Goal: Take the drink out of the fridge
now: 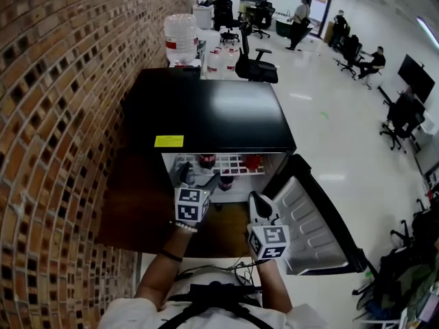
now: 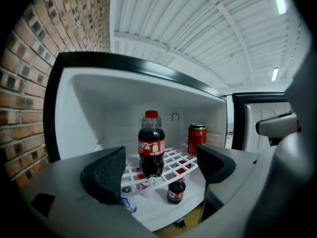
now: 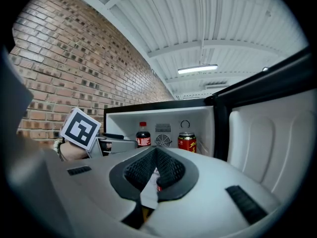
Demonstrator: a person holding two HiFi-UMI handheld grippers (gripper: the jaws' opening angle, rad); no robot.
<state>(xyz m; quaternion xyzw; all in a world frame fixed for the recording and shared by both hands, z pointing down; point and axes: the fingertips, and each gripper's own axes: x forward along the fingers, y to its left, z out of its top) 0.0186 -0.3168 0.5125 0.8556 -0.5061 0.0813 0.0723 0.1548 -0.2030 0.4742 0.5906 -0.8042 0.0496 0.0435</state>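
The left gripper's [image 2: 161,170] fingers [image 2: 104,175] stand wide apart and grip nothing. Seen between them but farther in, untouched, the drink [image 2: 151,145] stands upright at the near edge of the white wire shelf [image 2: 174,161]. It is a small dark cola bottle with a red cap and a red label band. A red can [image 2: 197,139] stands to its right, farther back, and another small dark bottle [image 2: 176,191] sits below the shelf on the floor of the fridge [image 2: 84,118]. The right gripper's [image 3: 156,170] fingers [image 3: 141,170] are closed together on nothing, near the open fridge door [image 3: 262,143].
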